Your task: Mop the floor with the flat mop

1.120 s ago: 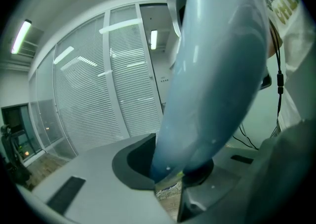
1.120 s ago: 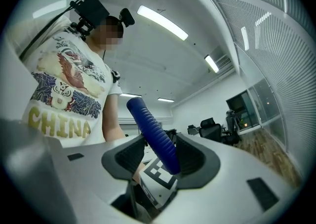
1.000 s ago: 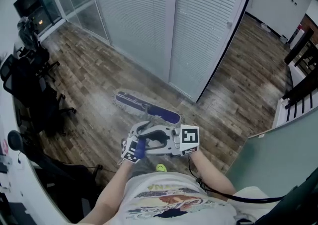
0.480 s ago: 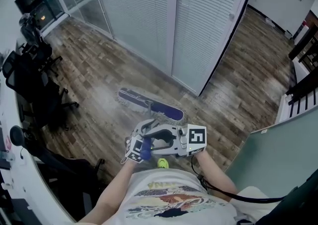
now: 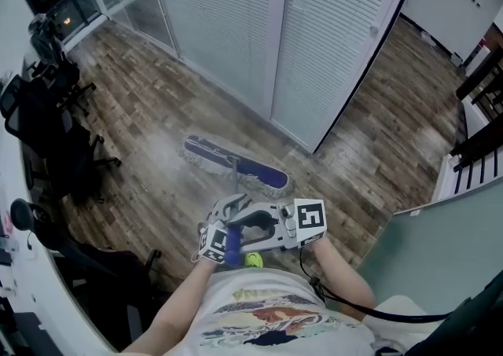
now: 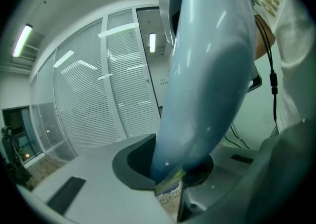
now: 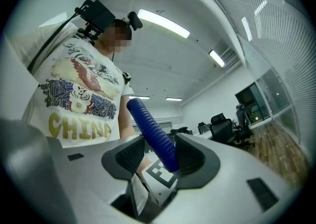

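Mop handle [image 7: 153, 136] — ribbed blue, floor [image 5: 134, 111] — brown wood-grain

The shirt [image 7: 79, 126] is showing "CHINA" in big yellow capitals across the chest, under a coloured print. In the left gripper view, the same yellow letters are showing only in part, tilted. A small label [image 6: 169, 196] on the mop handle [image 6: 207, 79] is coming out too blurred to read.

Mop head [image 5: 234, 166] on floor [image 5: 141, 111] before the person [image 5: 267, 319], office chairs [image 5: 47, 122] far left, blinds [image 5: 259, 32] behind it, seemingly apart
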`<act>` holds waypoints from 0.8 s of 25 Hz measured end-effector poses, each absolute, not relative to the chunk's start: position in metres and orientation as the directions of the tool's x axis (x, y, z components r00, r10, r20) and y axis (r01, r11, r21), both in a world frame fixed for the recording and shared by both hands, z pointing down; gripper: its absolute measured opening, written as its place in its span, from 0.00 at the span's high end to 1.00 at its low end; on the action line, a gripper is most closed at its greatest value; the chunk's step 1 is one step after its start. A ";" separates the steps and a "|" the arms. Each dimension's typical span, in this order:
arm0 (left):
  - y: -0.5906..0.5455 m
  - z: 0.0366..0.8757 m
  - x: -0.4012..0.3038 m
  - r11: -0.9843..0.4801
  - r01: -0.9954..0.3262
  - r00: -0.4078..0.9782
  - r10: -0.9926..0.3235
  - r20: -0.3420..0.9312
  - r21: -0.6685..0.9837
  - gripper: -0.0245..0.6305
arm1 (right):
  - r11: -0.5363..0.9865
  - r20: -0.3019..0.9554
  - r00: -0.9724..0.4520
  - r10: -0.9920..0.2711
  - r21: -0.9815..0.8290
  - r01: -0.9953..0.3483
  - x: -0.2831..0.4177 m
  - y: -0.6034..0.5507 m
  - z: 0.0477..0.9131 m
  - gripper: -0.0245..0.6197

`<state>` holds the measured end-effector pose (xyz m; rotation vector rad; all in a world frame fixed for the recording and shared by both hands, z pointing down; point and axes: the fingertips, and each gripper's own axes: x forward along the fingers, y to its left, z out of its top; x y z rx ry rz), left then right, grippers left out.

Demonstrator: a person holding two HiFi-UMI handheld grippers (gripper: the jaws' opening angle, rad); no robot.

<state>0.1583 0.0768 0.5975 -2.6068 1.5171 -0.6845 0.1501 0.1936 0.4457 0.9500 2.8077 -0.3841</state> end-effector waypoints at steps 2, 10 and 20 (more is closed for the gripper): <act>0.073 0.609 0.151 -0.523 -0.810 0.417 -0.832 0.366 -0.266 0.89 | 0.759 -0.197 -0.783 0.591 -0.193 0.622 0.144 0.191 0.454 0.67; 0.016 0.611 0.102 -0.465 -0.851 0.376 -0.864 0.336 -0.244 0.89 | 0.747 -0.189 -0.770 0.609 -0.192 0.637 0.097 0.138 0.458 0.67; -0.074 0.615 0.013 -0.453 -0.862 0.371 -0.871 0.323 -0.230 0.89 | 0.728 -0.155 -0.756 0.636 -0.208 0.654 0.004 0.051 0.463 0.67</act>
